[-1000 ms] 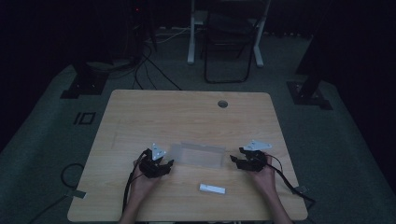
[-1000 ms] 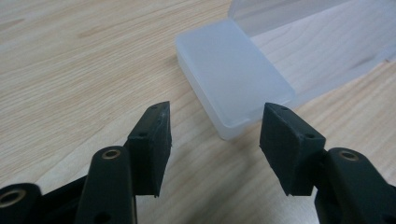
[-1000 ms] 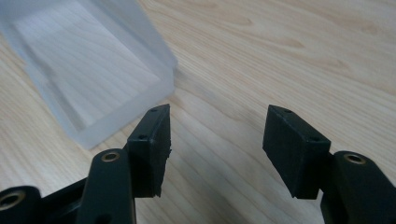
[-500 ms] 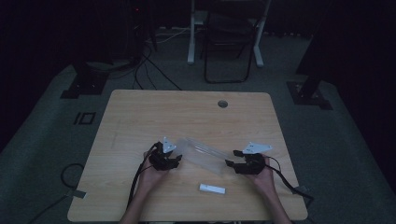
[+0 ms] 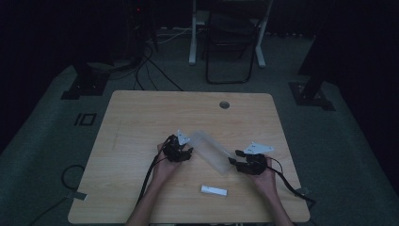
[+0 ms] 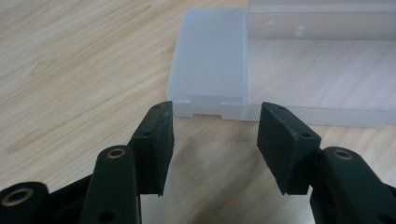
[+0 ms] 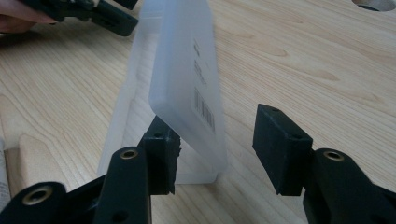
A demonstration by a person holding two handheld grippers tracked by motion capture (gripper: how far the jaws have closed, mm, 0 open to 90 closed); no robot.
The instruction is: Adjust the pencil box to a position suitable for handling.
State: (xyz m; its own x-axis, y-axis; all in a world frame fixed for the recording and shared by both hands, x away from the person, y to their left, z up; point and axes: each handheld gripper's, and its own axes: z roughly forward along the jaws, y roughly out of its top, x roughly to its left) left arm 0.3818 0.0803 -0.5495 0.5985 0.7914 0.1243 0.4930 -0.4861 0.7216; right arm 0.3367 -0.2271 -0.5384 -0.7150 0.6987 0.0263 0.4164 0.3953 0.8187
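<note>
Two hand-held grippers at either end of an open translucent plastic case on a wooden table.

The translucent plastic case (image 5: 212,151) lies diagonally mid-table (image 5: 141,117), its lid raised. The left gripper (image 6: 215,140) sits at the case's far-left end with jaws spread, just short of the rim. The right gripper (image 7: 215,154) is at the near-right end, jaws spread astride the barcode-labelled lid (image 7: 187,79) without pinching it. A small white tube-like object (image 5: 214,190) lies apart, nearer the person.

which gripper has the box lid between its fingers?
The right gripper: the raised lid of the translucent box stands between its open fingers. The left gripper is open too, stopped short of the box's end, nothing between its fingers.
</note>
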